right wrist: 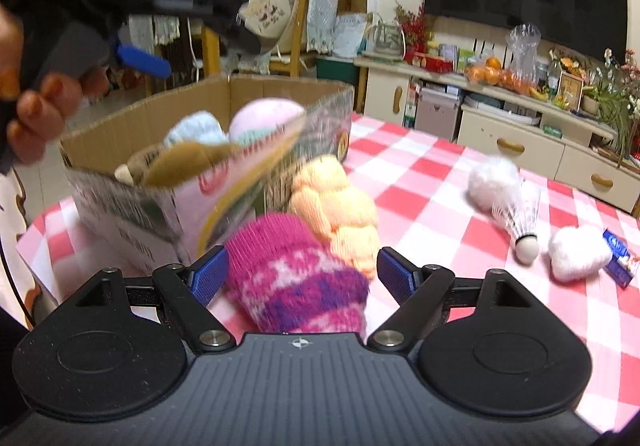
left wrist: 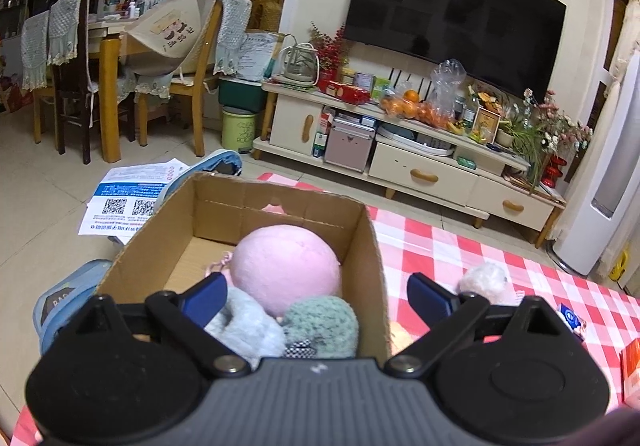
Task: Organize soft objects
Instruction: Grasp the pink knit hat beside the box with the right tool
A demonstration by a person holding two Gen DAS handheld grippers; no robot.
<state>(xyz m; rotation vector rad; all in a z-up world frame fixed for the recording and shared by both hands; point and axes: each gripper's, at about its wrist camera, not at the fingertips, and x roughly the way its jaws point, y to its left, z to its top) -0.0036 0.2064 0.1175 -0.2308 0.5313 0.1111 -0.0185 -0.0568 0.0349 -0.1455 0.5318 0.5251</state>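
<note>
One cardboard box (left wrist: 248, 205) on the checked desk (left wrist: 460, 246), part-filled with soft things, more still outside it.

In the box I count one pink ball (left wrist: 286, 270), one pale blue fluffy piece (left wrist: 244, 326), one green knitted piece (left wrist: 324, 322) and, seen from my right side, one brown plush (right wrist: 176, 161). My left hand-held gripper (left wrist: 314, 296) hovers over the box, jaws wide, holding nothing. My right hand-held gripper (right wrist: 303, 272) is open around one magenta knitted piece (right wrist: 296, 278), pads apart from it. Beside the box lie one orange knitted piece (right wrist: 340, 205), two white pom-poms (right wrist: 494, 177), one shuttlecock (right wrist: 520, 221).
</note>
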